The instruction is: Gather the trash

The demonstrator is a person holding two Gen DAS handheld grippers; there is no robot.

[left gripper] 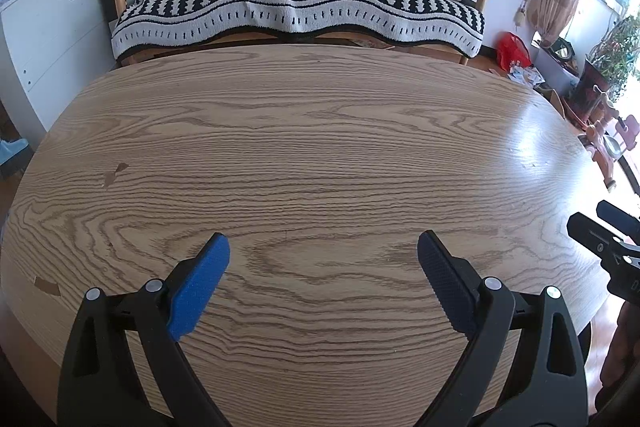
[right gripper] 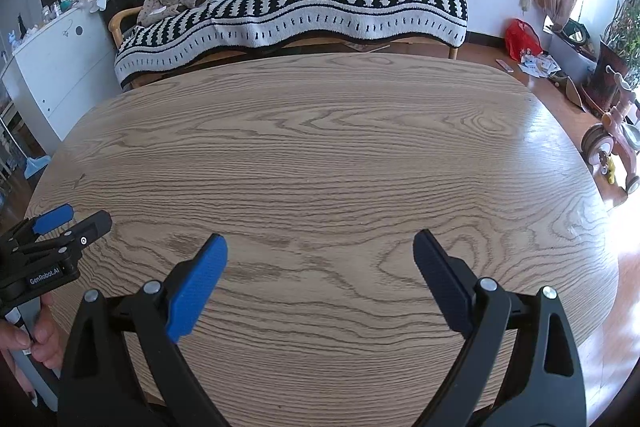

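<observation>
No trash shows on the wooden table (left gripper: 320, 131) in either view. My left gripper (left gripper: 323, 247) is open and empty above the table's near edge, its blue pads (left gripper: 200, 287) wide apart. My right gripper (right gripper: 320, 247) is open and empty above the same table (right gripper: 320, 147). The left gripper also shows at the left edge of the right wrist view (right gripper: 64, 223), held by a hand. The right gripper's black body shows at the right edge of the left wrist view (left gripper: 604, 243).
A sofa (left gripper: 296, 3) with a black-and-white striped blanket stands behind the table. A white cabinet (left gripper: 52, 39) is at the left. A red bag (right gripper: 522, 39), scattered papers, potted plants and a pink tricycle (right gripper: 616, 143) are on the floor at the right.
</observation>
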